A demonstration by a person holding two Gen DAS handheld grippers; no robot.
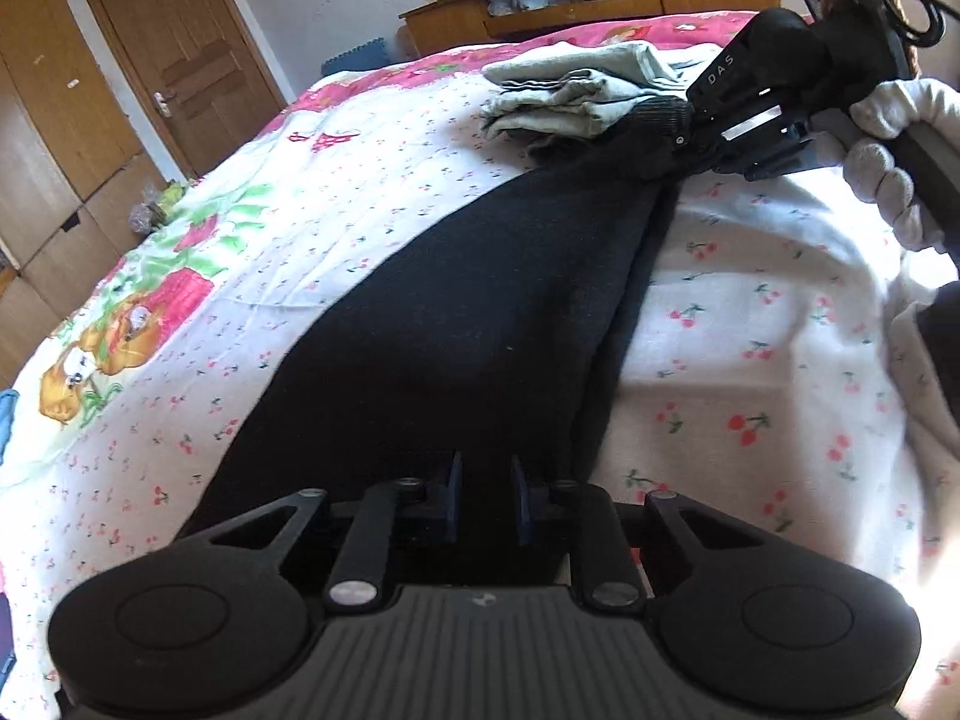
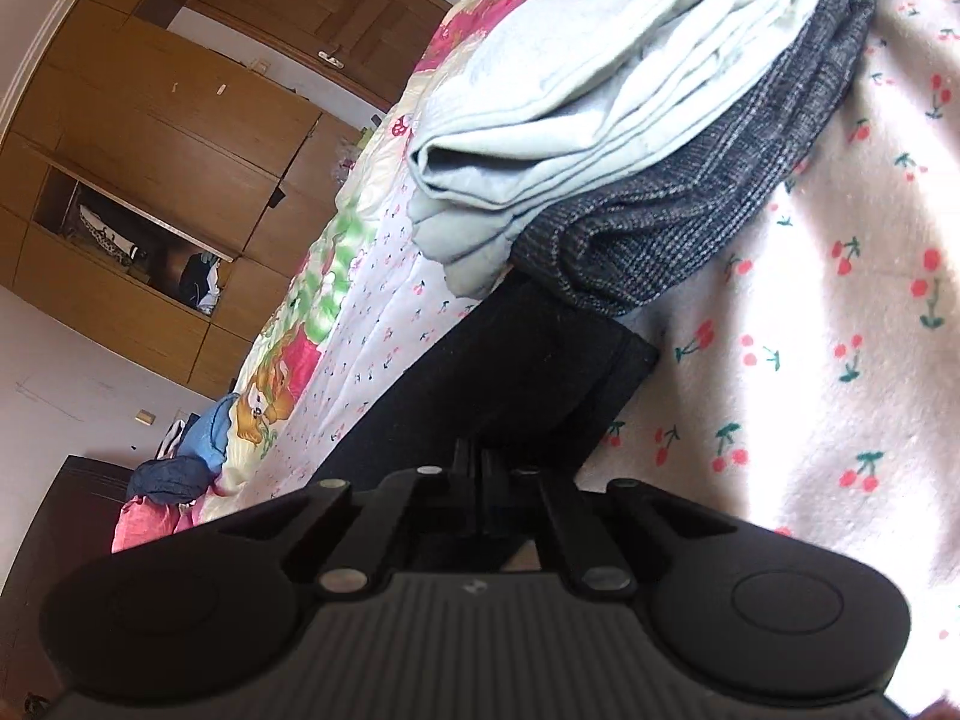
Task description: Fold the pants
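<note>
The left gripper (image 1: 485,495) stands narrowly apart over the black pants (image 1: 456,324) lying along the bed (image 1: 750,360). The right gripper (image 2: 480,468) pinches the far end, probably to fold it over.

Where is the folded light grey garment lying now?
In the right wrist view, the light grey garment lies upper centre on the bed sheet, atop a dark knit garment, beyond the black pants.
</note>
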